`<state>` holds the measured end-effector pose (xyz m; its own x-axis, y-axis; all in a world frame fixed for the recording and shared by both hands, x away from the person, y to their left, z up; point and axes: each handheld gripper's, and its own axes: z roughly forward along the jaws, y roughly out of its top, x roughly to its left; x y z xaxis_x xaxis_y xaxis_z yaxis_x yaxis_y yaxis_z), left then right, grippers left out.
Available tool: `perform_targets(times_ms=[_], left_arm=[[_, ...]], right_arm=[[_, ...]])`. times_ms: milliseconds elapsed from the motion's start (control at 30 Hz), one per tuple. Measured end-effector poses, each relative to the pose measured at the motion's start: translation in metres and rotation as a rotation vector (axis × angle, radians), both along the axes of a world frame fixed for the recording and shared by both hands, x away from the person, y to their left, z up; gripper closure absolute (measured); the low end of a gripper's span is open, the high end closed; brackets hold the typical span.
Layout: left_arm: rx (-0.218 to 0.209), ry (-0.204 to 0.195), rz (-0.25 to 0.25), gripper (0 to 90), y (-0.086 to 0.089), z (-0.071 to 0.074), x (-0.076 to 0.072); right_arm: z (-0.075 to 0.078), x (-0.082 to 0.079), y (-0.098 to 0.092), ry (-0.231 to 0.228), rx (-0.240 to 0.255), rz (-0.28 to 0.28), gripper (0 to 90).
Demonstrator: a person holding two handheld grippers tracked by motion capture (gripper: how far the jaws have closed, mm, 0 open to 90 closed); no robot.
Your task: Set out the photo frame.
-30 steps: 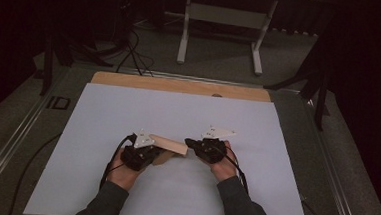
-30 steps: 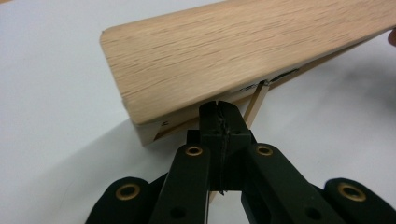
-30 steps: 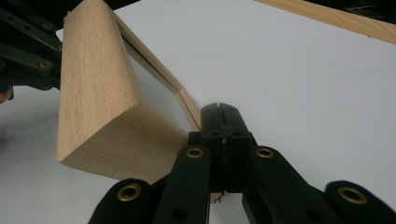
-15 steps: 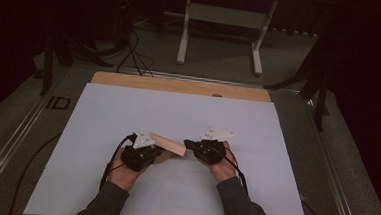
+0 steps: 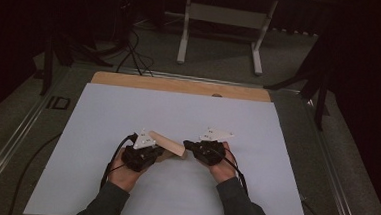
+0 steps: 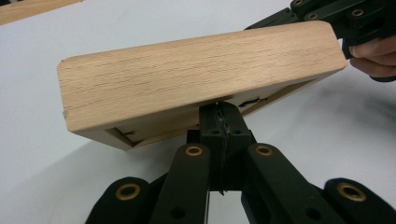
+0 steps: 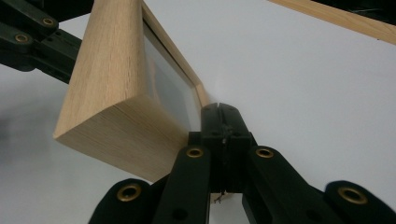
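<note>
A light wooden frame with a pale inset panel is propped at a tilt between my two grippers near the front middle of the white sheet. My left gripper is shut, its tips against the frame from below at its left end. My right gripper is also shut, its tips touching the frame beside the thin inner rim at its right end. Whether either pair of jaws pinches a thin lip cannot be told. The left gripper view has my left gripper under the frame and the right gripper beyond it.
A white sheet covers the table, with a wooden strip along its far edge. Behind the table stand white metal legs and black cables on the floor. Cables trail from both grippers toward the front.
</note>
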<state>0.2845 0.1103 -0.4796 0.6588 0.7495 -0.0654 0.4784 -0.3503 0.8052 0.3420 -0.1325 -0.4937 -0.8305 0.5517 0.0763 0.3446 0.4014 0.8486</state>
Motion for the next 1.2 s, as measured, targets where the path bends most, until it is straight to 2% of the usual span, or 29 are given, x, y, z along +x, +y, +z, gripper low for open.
perform_targets(times_ms=[400, 1200], left_arm=[[-0.008, -0.007, -0.012, 89.9, -0.0033, 0.0028, -0.0020], [0.001, -0.003, -0.027, 89.9, -0.0084, 0.0015, -0.0020]], right_arm=[[0.0000, -0.0023, 0.0013, -0.004, -0.002, 0.008, 90.0], [-0.0002, -0.0054, 0.0032, -0.006, -0.002, 0.020, 90.0]])
